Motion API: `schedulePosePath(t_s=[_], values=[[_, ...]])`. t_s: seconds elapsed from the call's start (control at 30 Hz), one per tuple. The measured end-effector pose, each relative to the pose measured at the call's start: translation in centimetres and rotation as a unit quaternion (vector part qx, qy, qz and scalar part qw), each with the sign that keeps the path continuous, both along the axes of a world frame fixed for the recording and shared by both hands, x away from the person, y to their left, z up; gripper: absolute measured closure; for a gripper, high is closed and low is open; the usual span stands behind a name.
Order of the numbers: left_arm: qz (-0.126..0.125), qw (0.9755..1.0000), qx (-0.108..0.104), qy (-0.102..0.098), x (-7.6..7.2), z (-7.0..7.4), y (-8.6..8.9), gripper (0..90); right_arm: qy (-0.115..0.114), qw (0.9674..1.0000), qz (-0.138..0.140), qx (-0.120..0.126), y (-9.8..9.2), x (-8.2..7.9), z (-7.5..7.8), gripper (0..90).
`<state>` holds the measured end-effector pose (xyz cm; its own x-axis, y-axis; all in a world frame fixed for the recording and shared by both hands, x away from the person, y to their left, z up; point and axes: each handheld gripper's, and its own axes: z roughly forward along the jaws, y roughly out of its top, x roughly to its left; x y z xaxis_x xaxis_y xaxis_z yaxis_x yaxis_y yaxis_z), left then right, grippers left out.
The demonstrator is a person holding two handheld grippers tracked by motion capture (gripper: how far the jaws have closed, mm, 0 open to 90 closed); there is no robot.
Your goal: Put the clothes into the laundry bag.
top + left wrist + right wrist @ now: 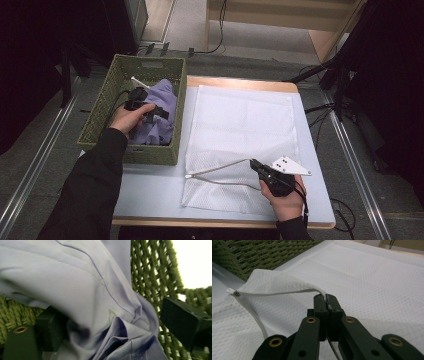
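Right gripper (327, 302) pinches the mesh bag (240, 125) edge; left gripper (107, 322), at ten o'clock, straddles the purple garment (75, 290), jaws spread.

The left forearm, in a dark sleeve, enters from the bottom edge and slants toward one o'clock. Its hand (129, 119) wraps the left gripper (159, 113), which points toward three o'clock. In the left gripper view the two black jaws stand wide apart, one at eight o'clock and one at four o'clock, their pads not pressing.

The right hand (285, 196) comes in at five o'clock and holds the right gripper (253, 162) aimed toward ten o'clock. In the right gripper view its jaws (326, 301) are closed tight together, pads meeting.
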<state>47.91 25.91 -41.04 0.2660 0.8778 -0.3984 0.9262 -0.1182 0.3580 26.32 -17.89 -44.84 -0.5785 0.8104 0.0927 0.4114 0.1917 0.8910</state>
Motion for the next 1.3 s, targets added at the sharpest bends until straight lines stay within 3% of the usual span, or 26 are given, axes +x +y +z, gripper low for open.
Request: schedulePosePath(t_s=[0.03,0.07,0.2,0.27,0.3,0.33,0.37,0.4,0.43,0.47,0.53,0.6,0.67,0.7,0.73,0.77,0.8,0.83,0.9,1.03,1.13,1.17,1.2,1.27,1.3], values=[[0.0,1.0,0.0,0.0,0.0,0.0,0.0,10.6,0.0,1.0,0.0,0.0,0.0,0.0,0.0,89.4],[-0.015,0.9995,0.029,0.005,0.1,-0.3,-0.8,10.3,0.0,1.0,0.0,0.0,0.0,0.0,0.0,89.4],[-0.039,0.9961,0.079,0.009,0.0,-0.8,-1.9,9.8,0.0,1.0,0.0,0.001,-0.1,0.0,0.0,89.4],[-0.046,0.9924,0.113,0.011,-0.1,-1.3,-2.4,9.9,0.0,1.0,0.001,0.001,-0.1,0.0,0.0,89.4],[-0.053,0.9894,0.135,0.01,-0.2,-1.6,-2.7,10.2,0.0,1.0,0.001,0.001,-0.1,0.0,0.0,89.4],[-0.053,0.9894,0.135,0.01,-0.2,-1.6,-2.7,10.3,0.0,1.0,0.001,0.001,-0.1,0.0,0.0,89.4],[-0.059,0.9857,0.158,0.002,-0.3,-1.9,-3.1,10.3,-0.001,1.0,0.001,0.001,0.0,0.0,0.0,89.4],[-0.079,0.9782,0.192,-0.013,-0.7,-2.2,-3.6,11.1,-0.001,1.0,0.001,0.001,0.0,0.0,0.0,89.4],[-0.082,0.9753,0.204,-0.021,-0.8,-2.4,-3.9,11.1,-0.001,1.0,0.001,0.0,0.0,0.0,0.0,89.4],[-0.083,0.9736,0.211,-0.026,-0.9,-2.5,-4.1,11.2,-0.001,1.0,0.001,0.0,0.0,0.0,0.0,89.4],[-0.08,0.9736,0.212,-0.023,-0.9,-2.4,-4.0,11.8,-0.001,1.0,0.001,0.0,0.0,0.0,0.0,89.4],[-0.076,0.9735,0.214,-0.028,-0.9,-2.2,-3.7,20.8,-0.001,1.0,0.001,0.0,0.0,-0.1,0.0,89.4],[-0.074,0.9737,0.213,-0.034,-1.0,-2.1,-3.6,23.7,-0.002,1.0,0.001,0.0,0.0,-0.1,0.0,89.4],[-0.068,0.9705,0.228,-0.039,-1.0,-1.9,-3.4,29.1,-0.002,1.0,0.001,-0.001,0.0,-0.1,0.0,89.3],[-0.059,0.9722,0.223,-0.037,-0.9,-1.7,-3.2,41.3,-0.002,1.0,0.001,0.0,0.0,-0.1,0.0,89.4],[-0.053,0.9742,0.216,-0.036,-0.8,-1.7,-2.9,46.3,-0.002,1.0,0.001,0.0,0.0,-0.1,0.0,89.4],[-0.053,0.9742,0.216,-0.036,-0.8,-1.7,-2.9,48.5,-0.002,1.0,0.001,0.0,0.0,-0.1,0.0,89.4],[-0.048,0.9783,0.199,-0.033,-0.8,-1.5,-2.7,57.0,-0.002,1.0,0.001,-0.001,0.0,-0.1,0.0,89.4],[-0.044,0.9777,0.203,-0.034,-0.7,-1.4,-2.5,68.3,-0.002,1.0,0.001,-0.001,0.0,-0.1,0.0,89.4],[-0.043,0.9833,0.174,-0.03,-0.7,-0.9,-2.1,78.3,-0.003,1.0,0.001,0.0,-0.1,0.0,0.0,89.4],[-0.026,0.9877,0.144,-0.056,-0.9,0.2,-1.5,79.5,-0.002,1.0,0.001,0.0,-0.2,-0.1,0.0,89.4],[-0.026,0.9877,0.144,-0.056,-0.9,0.2,-1.5,79.7,-0.002,1.0,0.001,0.001,-0.2,-0.1,0.0,89.4],[-0.011,0.988,0.125,-0.09,-1.2,1.0,-1.3,79.7,-0.002,1.0,0.001,0.002,-0.2,0.0,0.0,89.4],[0.005,0.9857,0.111,-0.127,-1.5,2.0,-1.0,79.8,-0.002,1.0,0.0,0.002,-0.2,0.0,0.0,89.4],[0.005,0.9857,0.111,-0.127,-1.5,2.0,-1.0,79.8,-0.002,1.0,0.0,0.002,-0.2,0.0,0.0,89.4]])
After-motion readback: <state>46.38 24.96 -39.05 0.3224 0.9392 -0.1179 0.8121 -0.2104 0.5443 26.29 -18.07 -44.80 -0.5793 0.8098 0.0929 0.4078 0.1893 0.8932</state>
